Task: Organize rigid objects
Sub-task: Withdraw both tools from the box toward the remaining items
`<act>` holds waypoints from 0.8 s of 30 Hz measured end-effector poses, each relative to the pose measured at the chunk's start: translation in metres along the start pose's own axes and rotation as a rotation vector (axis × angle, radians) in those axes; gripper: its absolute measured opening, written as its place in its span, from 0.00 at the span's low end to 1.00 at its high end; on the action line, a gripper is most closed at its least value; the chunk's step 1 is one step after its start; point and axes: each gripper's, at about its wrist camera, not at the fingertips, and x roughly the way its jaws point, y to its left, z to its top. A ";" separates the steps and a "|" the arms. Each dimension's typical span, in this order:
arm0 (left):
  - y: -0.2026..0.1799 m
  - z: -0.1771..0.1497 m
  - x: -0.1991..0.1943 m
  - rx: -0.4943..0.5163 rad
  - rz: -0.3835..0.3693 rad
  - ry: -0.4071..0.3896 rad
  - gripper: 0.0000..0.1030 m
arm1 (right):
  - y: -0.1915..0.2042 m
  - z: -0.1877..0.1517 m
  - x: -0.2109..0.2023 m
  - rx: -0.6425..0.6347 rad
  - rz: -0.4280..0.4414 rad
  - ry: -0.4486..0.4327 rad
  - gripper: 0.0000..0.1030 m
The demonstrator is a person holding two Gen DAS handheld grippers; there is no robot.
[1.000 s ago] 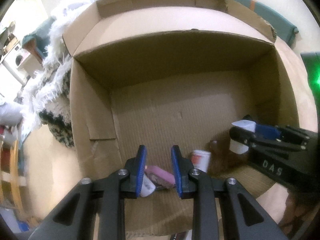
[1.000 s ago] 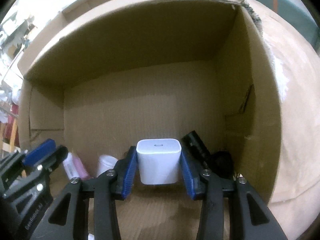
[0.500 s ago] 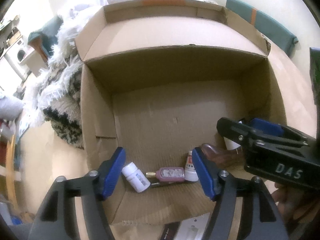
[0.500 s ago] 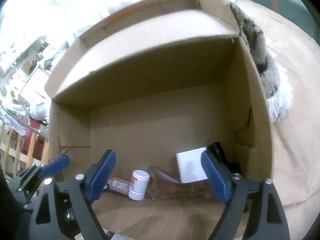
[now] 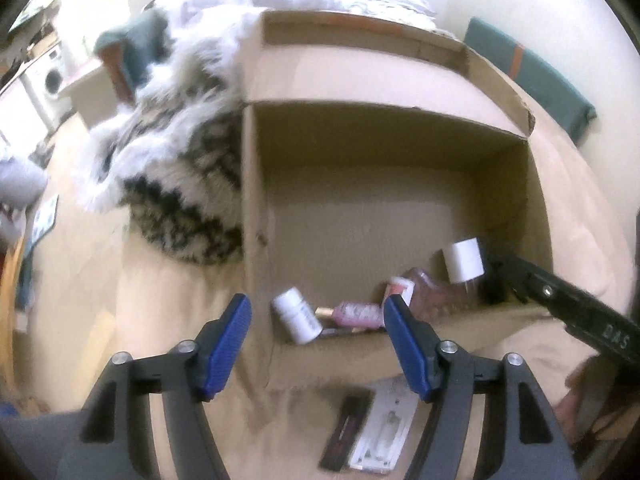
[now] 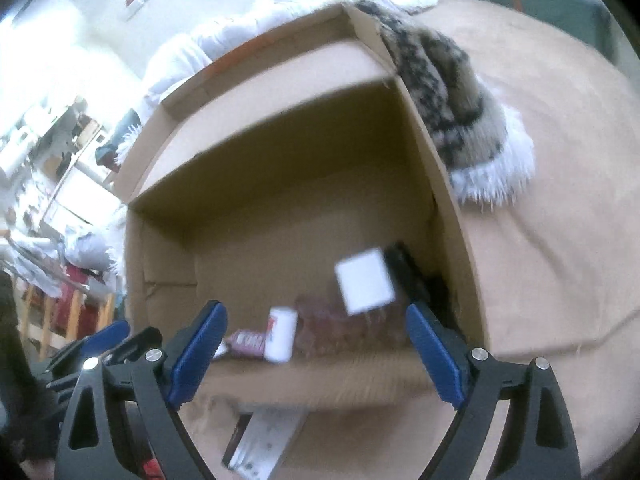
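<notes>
Our left claw (image 5: 316, 344) and right claw (image 6: 316, 354) both gape empty, jaws just spread. Low in frame, the white charger (image 6: 365, 287) lies in the cardboard box (image 6: 444, 216) beside the white bottle (image 5: 297, 315).

A lived-in home, seemingly a bedroom.
A washing machine (image 5: 51, 80) stood at the far left, white bedding (image 6: 280, 20) lay heaped (rumpled), and a shaggy throw (image 5: 180, 152) sprawled beside a cardboard box (image 5: 384, 80).

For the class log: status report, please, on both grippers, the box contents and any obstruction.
Left gripper and right gripper open, empty. White charger, bottles in cardboard box. Flat packets outside it. Nothing blocking.
</notes>
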 end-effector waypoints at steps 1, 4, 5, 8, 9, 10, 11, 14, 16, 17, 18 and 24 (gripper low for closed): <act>0.003 -0.004 -0.003 -0.009 0.002 0.000 0.64 | -0.001 -0.005 -0.001 0.009 0.005 0.006 0.94; 0.014 -0.014 -0.008 -0.039 0.004 0.007 0.64 | 0.004 -0.019 -0.009 0.009 0.012 0.016 0.94; 0.017 -0.017 -0.009 -0.049 0.002 0.010 0.64 | 0.006 -0.022 -0.010 0.005 0.012 0.019 0.94; 0.027 -0.027 -0.013 -0.076 0.008 0.023 0.64 | 0.010 -0.035 -0.014 0.005 0.023 0.029 0.94; 0.030 -0.031 -0.013 -0.079 0.017 0.033 0.64 | 0.011 -0.039 -0.014 0.011 0.031 0.038 0.94; 0.031 -0.036 -0.011 -0.076 0.023 0.049 0.64 | 0.011 -0.042 -0.014 0.018 0.035 0.045 0.94; 0.031 -0.040 -0.008 -0.070 0.020 0.073 0.64 | 0.011 -0.046 -0.014 0.026 0.037 0.054 0.94; 0.029 -0.052 0.005 -0.058 -0.003 0.152 0.64 | 0.009 -0.056 -0.008 0.049 0.030 0.092 0.94; 0.021 -0.062 0.022 -0.025 -0.034 0.244 0.64 | 0.006 -0.061 -0.003 0.070 0.035 0.117 0.94; 0.018 -0.066 0.029 -0.009 -0.048 0.280 0.64 | 0.006 -0.061 -0.001 0.074 0.036 0.124 0.94; 0.015 -0.070 0.037 0.004 -0.062 0.315 0.64 | 0.006 -0.061 0.000 0.074 0.032 0.125 0.94; 0.003 -0.081 0.062 0.041 -0.048 0.397 0.62 | 0.003 -0.061 0.003 0.093 0.027 0.130 0.94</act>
